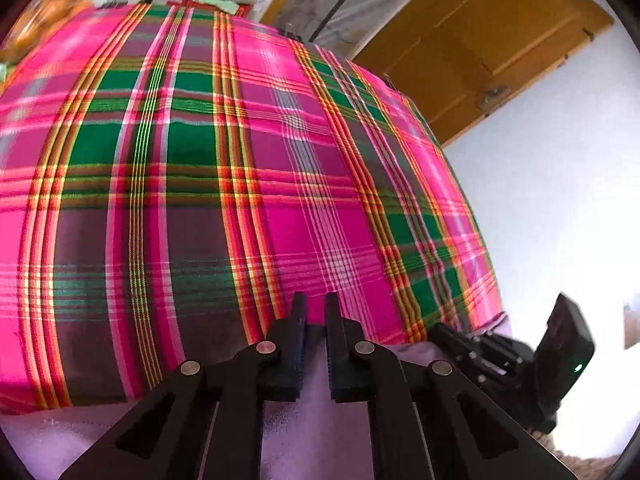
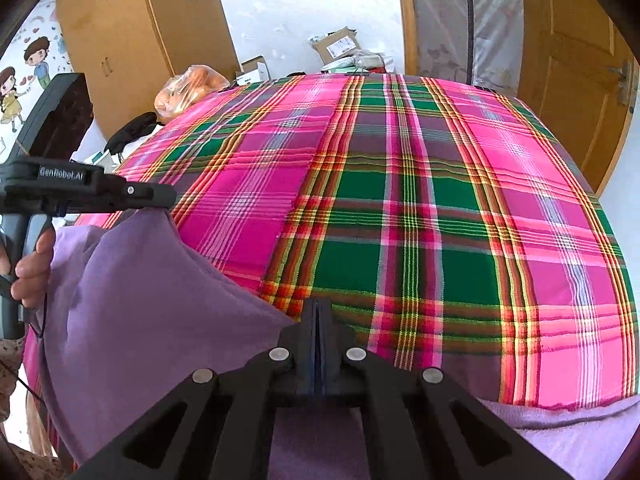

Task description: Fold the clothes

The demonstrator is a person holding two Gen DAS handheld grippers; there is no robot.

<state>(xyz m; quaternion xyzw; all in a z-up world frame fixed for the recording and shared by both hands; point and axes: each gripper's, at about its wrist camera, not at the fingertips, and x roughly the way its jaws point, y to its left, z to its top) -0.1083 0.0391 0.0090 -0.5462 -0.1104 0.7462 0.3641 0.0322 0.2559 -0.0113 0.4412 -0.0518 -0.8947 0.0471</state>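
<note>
one lilac garment [image 2: 152, 300] lay at the near edge of the plaid-covered bed [image 2: 440, 208]. the right gripper [image 2: 319, 312] was clamped on its edge; the left gripper [image 1: 316, 308], narrowly parted, held another edge, the plaid beyond bare.

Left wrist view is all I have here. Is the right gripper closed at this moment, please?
Observer: Yes. In the right wrist view the right gripper has its jaws pressed together. I cannot tell whether it pinches any cloth.
Operator: And my own one, does it carry anything?
Observer: The lilac cloth rises to a peak at the tip of the left gripper and drapes down from there over the plaid blanket.
</note>
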